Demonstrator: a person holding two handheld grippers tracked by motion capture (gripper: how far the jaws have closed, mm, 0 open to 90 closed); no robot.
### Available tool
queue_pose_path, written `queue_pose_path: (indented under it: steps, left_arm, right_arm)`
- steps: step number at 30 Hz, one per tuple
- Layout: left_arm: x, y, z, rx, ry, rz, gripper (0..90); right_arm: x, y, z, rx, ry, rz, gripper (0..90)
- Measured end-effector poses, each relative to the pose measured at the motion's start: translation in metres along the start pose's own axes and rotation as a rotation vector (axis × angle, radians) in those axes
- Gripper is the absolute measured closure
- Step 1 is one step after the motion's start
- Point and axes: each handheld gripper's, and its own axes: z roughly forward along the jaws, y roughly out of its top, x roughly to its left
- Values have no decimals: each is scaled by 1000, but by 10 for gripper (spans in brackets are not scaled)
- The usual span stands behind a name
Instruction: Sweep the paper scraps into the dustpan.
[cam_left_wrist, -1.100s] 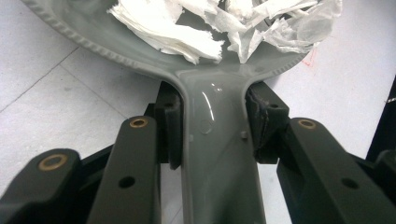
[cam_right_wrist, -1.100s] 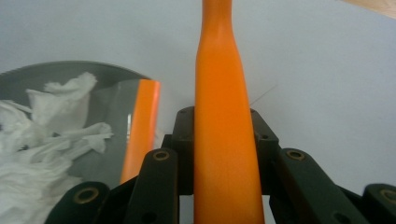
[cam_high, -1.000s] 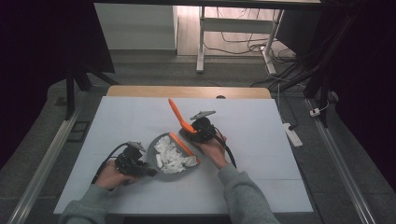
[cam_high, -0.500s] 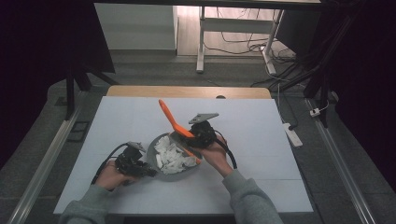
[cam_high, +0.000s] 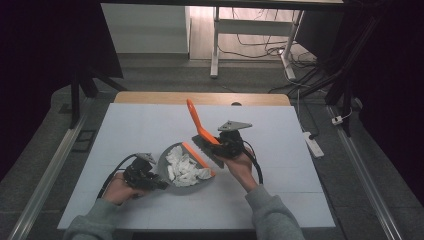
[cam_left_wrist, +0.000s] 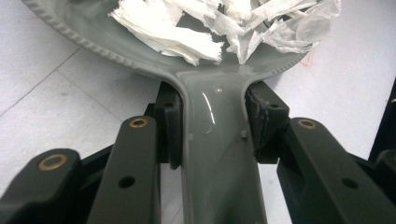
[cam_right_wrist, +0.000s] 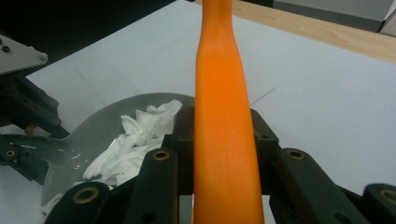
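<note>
I see left hand-held gripper (cam_high: 161, 184) clenched on grey dustpan (cam_high: 186, 166) handle, paper scraps (cam_high: 186, 167) inside. Right hand-held gripper (cam_high: 214, 145) grasping orange brush (cam_high: 198, 124) just right of dustpan, above bench (cam_high: 130, 127); open bench beyond dustpan.

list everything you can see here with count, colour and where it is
dustpan: 1, grey with an orange front edge, near middle of the table, its handle clamped in the left gripper
paper scraps: a pile, white, inside the dustpan
brush: 1, orange handle with dark bristles, held up beside the dustpan in the right gripper, handle pointing away from the person
table: 1, pale grey-white top with a wooden far edge
power strip: 1, white, on the floor right of the table
left gripper: 1, black, shut on the dustpan handle
right gripper: 1, black, shut on the brush handle
hands: 2, grey sleeves, at the near edge
</note>
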Motion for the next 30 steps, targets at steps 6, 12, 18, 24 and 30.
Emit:
queue_pose_path:
  steps: [6, 12, 18, 24, 30]
  left_arm:
    - [-4, -1, -2, -14, 15, 3, 612]
    - [-9, -2, -5, -41, 32, 9, 612]
    - [-11, -6, -9, -71, 54, -13, 612]
    - [-14, -10, -15, -91, 59, -24, 612]
    - [-18, -13, -21, -132, 86, -35, 612]
  right_arm:
    - [-6, -7, -13, -16, -25, 19, 703]
    - [-12, -13, -27, -33, -32, 34, 704]
    - [-14, -19, -42, -43, -32, 27, 703]
    - [-16, -26, -54, -45, -34, 34, 703]
    - [-18, -32, -67, -48, -42, 35, 704]
